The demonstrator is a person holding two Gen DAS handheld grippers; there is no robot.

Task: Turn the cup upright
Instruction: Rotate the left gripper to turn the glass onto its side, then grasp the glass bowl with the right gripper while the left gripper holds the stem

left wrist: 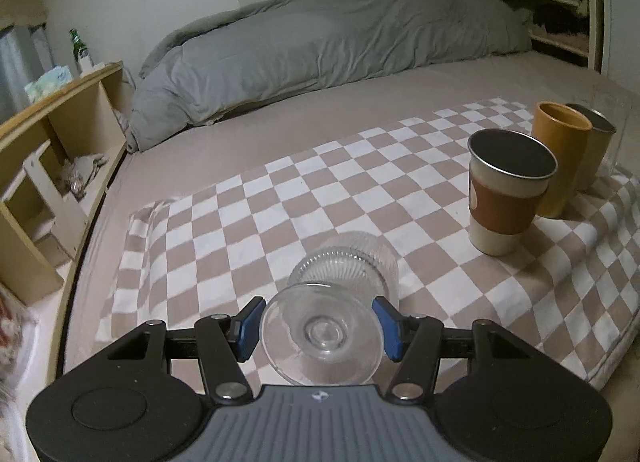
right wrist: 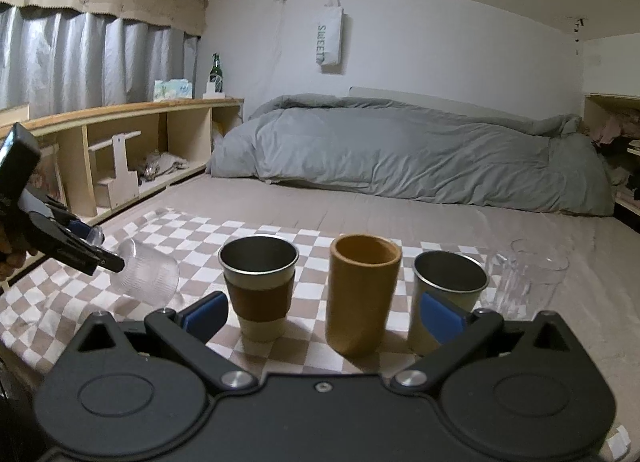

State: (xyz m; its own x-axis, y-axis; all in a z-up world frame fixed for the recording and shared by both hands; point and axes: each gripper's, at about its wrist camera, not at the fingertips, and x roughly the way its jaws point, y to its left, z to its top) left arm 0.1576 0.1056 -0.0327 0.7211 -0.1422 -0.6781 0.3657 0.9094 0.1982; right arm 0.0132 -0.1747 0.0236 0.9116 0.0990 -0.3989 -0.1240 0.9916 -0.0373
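Observation:
A clear ribbed glass cup (left wrist: 344,274) with a round foot (left wrist: 322,336) is tilted on its side over the checkered cloth (left wrist: 248,221). My left gripper (left wrist: 318,332) is shut on the cup's foot, blue pads (left wrist: 248,330) on either side. In the right wrist view the cup (right wrist: 146,276) hangs tilted at the left, held by the left gripper (right wrist: 94,250), its mouth low near the cloth (right wrist: 192,229). My right gripper (right wrist: 322,312) is open and empty, in front of the row of upright cups.
A steel cup with brown sleeve (right wrist: 258,286), an orange cup (right wrist: 362,294), a second steel cup (right wrist: 448,294) and a clear glass (right wrist: 516,282) stand in a row on the cloth. Grey duvet (right wrist: 400,149) lies behind. Wooden shelf (right wrist: 120,149) runs along the left.

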